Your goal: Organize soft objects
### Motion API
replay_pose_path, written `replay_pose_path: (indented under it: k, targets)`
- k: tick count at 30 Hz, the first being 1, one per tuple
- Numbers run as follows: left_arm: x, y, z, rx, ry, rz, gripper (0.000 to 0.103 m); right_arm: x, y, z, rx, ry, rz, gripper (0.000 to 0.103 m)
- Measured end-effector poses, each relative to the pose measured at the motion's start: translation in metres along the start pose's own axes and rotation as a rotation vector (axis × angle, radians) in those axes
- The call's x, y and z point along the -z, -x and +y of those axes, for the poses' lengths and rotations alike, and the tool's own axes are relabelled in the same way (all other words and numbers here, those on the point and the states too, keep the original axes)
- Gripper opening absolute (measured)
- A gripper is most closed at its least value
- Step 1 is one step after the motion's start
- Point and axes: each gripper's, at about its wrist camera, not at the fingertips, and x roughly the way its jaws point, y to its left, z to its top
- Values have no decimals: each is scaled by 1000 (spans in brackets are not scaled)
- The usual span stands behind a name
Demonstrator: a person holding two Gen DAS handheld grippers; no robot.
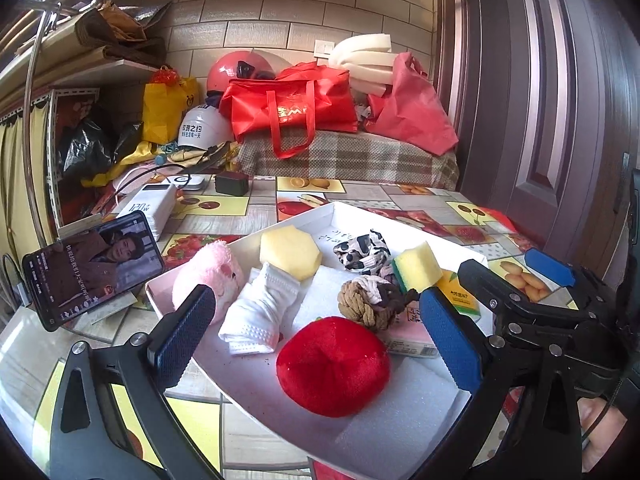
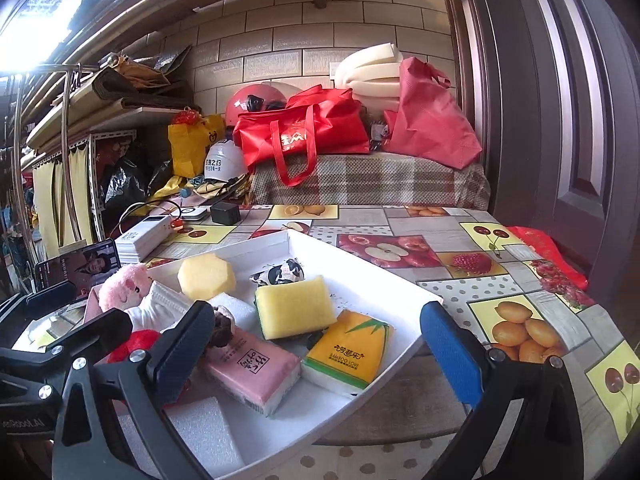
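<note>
While the soft things are sitting gathered in the shallow white cardboard tray (image 2: 372,276) on the fruit-print tablecloth (image 2: 472,280), you are holding both your left gripper (image 1: 316,334) and your right gripper (image 2: 316,348) spread wide over it, gripping nothing. Nearest you, the round red plush ball (image 1: 334,366) is lying between the left jaws, untouched. Beside the pink tissue pack (image 2: 252,368), the yellow tissue pack (image 2: 350,350) is reading "BAMBOO LOVE".

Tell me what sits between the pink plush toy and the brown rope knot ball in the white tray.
A folded white sock lies between the pink plush toy and brown rope knot ball, seen in the left wrist view.
</note>
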Motion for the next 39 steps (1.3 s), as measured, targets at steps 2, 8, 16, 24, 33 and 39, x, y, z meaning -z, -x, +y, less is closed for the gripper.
replay_pose_path:
  k: [2,8,16,24,33,39]
  targets:
    - [3,6,-6,4,-11,1,103,3,8,-2,1,6,-3,103]
    - [15,24,-29,-17,-78,6,103,13,30,-15,-2,-4,8,103]
    - [28,48,-53,-22,-131,10,103,26,70,-25,42,40,-13,103]
    - [30,57,-57,-93,-133,7,103,30,137,-51,82,-17,-196,103]
    - [37,79,-71,-168,-96,10,103,44,166,-77,198,-135,-188,103]
    - [39,88,-70,-160,-58,-4,103,48,165,-82,140,-155,-168,103]
